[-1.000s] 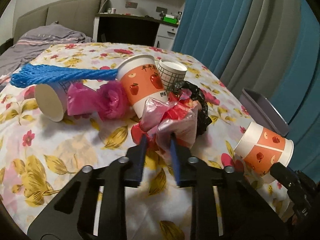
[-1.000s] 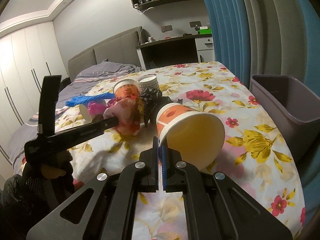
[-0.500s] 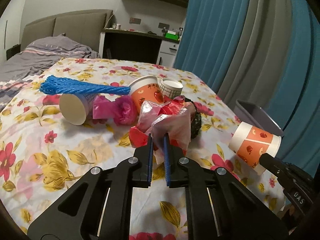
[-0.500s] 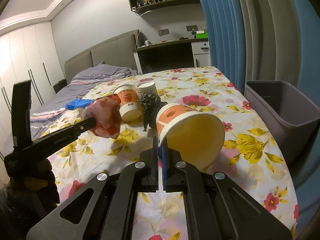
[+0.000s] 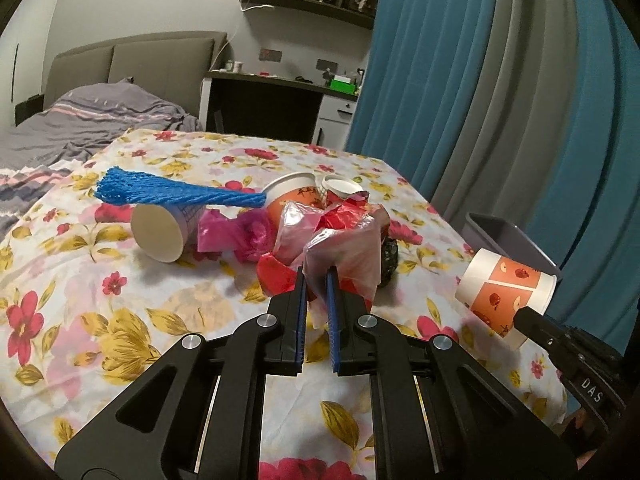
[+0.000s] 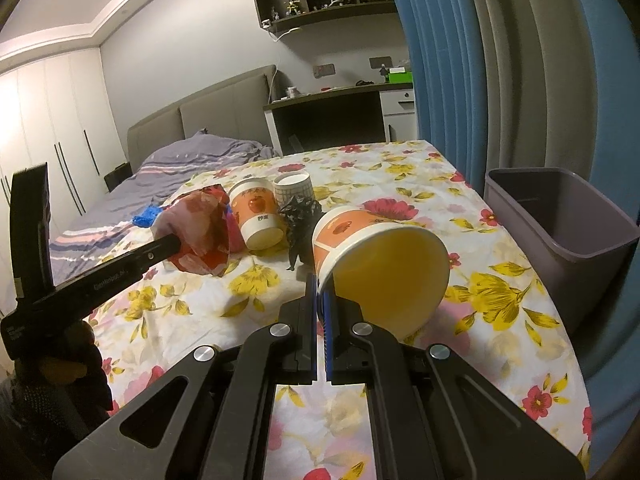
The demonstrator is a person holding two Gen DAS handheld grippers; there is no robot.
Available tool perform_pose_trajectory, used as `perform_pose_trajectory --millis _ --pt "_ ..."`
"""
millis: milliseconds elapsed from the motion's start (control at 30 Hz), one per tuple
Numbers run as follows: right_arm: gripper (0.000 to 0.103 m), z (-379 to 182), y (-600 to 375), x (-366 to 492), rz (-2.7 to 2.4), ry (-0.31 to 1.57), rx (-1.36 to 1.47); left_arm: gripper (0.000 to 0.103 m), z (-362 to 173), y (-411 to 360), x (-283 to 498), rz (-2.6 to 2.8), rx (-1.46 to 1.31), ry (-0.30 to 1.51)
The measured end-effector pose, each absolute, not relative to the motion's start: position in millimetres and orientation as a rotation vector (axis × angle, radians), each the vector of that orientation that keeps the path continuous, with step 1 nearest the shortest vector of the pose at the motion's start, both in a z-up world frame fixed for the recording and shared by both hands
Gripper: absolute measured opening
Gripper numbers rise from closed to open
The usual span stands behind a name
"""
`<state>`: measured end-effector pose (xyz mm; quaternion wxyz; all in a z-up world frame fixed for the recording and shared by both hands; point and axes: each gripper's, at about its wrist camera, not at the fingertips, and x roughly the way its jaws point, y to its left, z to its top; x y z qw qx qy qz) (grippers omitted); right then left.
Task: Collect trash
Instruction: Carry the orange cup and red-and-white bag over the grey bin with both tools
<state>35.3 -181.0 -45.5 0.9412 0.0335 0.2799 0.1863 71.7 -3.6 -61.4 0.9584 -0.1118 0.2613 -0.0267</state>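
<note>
The left gripper [image 5: 316,280] pinches a crumpled red-and-clear plastic bag [image 5: 340,240] off the flowered desk [image 5: 120,320]. The right gripper [image 6: 320,296] clamps an orange apple-print paper cup [image 6: 380,252]. By the right edge, the grey plastic bin [image 6: 560,216] looks empty; several cups remain.

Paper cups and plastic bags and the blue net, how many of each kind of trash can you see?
Paper cups: 4 (held cup, lying white cup, upright apple cup, grid cup)
Plastic bags: 3 (red-clear bag, pink bag, black bag)
Blue net: 1
Total: 8
</note>
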Motion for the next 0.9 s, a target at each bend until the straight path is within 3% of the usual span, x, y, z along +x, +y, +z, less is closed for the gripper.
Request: perform_pose_trajectory --millis 900 --pt "0.003 -28.3 -236.9 56.8 0.314 0.522 0.078 0.009 -34.7 -57.9 101.3 -0.169 -0.178 0.536"
